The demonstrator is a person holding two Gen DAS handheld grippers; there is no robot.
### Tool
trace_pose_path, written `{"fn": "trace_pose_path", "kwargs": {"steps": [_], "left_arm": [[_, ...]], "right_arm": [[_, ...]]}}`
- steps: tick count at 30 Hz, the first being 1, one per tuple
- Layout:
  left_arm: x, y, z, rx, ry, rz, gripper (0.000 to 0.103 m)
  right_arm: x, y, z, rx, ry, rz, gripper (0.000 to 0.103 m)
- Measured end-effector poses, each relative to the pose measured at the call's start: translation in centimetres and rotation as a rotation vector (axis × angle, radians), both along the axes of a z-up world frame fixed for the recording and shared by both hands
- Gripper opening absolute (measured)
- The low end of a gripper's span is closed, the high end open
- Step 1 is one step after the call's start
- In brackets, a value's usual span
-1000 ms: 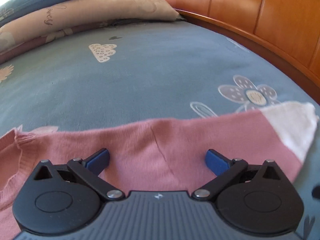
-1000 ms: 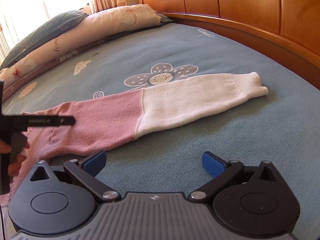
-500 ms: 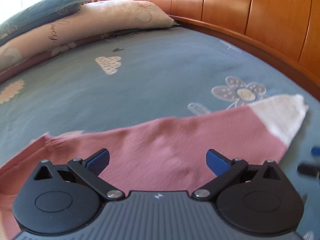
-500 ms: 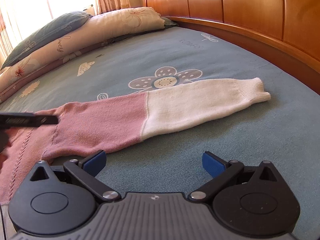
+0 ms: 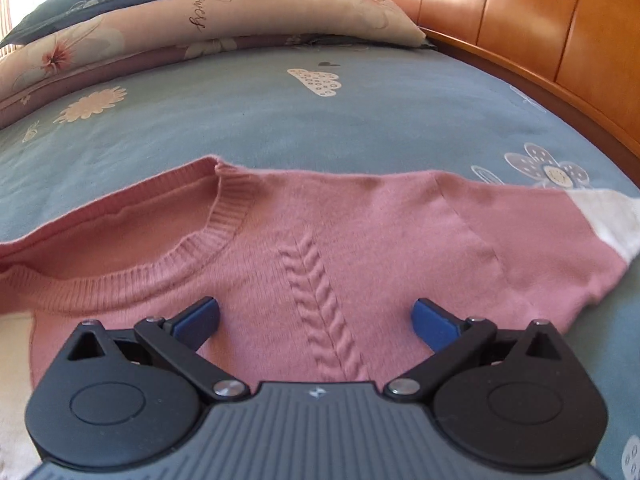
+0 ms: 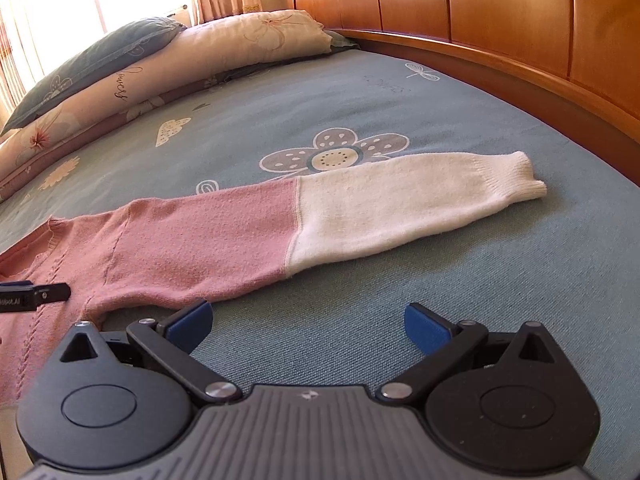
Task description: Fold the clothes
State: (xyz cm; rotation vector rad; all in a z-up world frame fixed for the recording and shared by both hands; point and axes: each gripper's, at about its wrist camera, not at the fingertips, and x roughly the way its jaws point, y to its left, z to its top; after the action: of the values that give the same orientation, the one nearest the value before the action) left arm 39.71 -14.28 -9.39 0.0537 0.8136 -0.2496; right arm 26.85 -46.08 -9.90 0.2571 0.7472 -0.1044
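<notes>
Currently we have a pink sweater (image 5: 360, 248) lying flat on the blue bedsheet (image 5: 280, 120), neckline (image 5: 224, 220) toward the pillows (image 5: 200, 28), nothing folded yet. Our left gripper (image 5: 316, 316) sits over the chest, jaws spread wide, straddling the cable-knit stripe (image 5: 320, 300), holding nothing. Our right gripper (image 6: 308, 324) is also wide open and empty, over bare sheet just beside the underarm. The sleeve (image 6: 320, 216) runs out sideways, pink half then white half, cuff (image 6: 524, 176) near the wooden headboard (image 6: 480, 12).

Our read: the first fold is about to start, probably the sleeve going in over the body.

Risks from here:
- Right gripper sits low over the sheet; closing there could pinch bedsheet along with knit and drag the whole bed cover.
- Knit is soft and stretchy; grabbing one layer only could leave the lower layer behind and bunch the fold.
- Sleeve is long; lifting by the pink part would let the white end trail and twist.
- Left gripper pressing off-centre might slide the body while the sleeve moves, skewing the fold line.
- Cuff is close to the headboard, so a wide swing may clip wood.
</notes>
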Motion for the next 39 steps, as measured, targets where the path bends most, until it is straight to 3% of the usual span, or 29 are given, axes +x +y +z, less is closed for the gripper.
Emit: {"fn": "trace_pose_path", "kwargs": {"steps": [5, 8, 11, 16, 21, 25, 30, 35, 39], "left_arm": [[3.2, -0.8, 0.4, -0.010, 0.000, 0.016, 0.102], [3.4, -1.1, 1.5, -0.090, -0.009, 0.010, 0.102], [2.7, -1.8, 1.6, -0.193, -0.018, -0.077, 0.102], [5.3, -4.0, -0.5, -0.111, -0.041, -0.130, 0.102], [8.1, -4.6, 0.3, -0.068, -0.007, -0.088, 0.102], [5.8, -3.1, 2.3, -0.034, 0.015, -0.049, 0.102], [1.0, -1.1, 3.7, 0.152, 0.068, -0.037, 0.102], [-3.8, 1.7, 3.3, 0.063, 0.094, -0.015, 0.102], [-5.4, 3.7, 1.2, 0.039, 0.163, 0.000, 0.102]], "right_arm": [[0.3, 0.5, -0.3, -0.022, 0.015, -0.001, 0.103], [0.4, 0.8, -0.4, -0.032, 0.019, 0.007, 0.103], [0.2, 0.7, -0.4, -0.024, 0.015, 0.010, 0.103], [0.0, 0.4, -0.5, -0.019, 0.013, 0.018, 0.103], [0.3, 0.4, -0.5, -0.018, 0.014, 0.002, 0.103], [0.4, 0.6, -0.5, -0.018, 0.007, 0.004, 0.103], [-0.2, 0.5, 0.3, 0.045, -0.074, 0.028, 0.103], [-1.1, 0.1, 1.5, 0.101, -0.221, 0.113, 0.103], [1.4, -1.9, 3.0, 0.188, -0.281, 0.142, 0.103]]}}
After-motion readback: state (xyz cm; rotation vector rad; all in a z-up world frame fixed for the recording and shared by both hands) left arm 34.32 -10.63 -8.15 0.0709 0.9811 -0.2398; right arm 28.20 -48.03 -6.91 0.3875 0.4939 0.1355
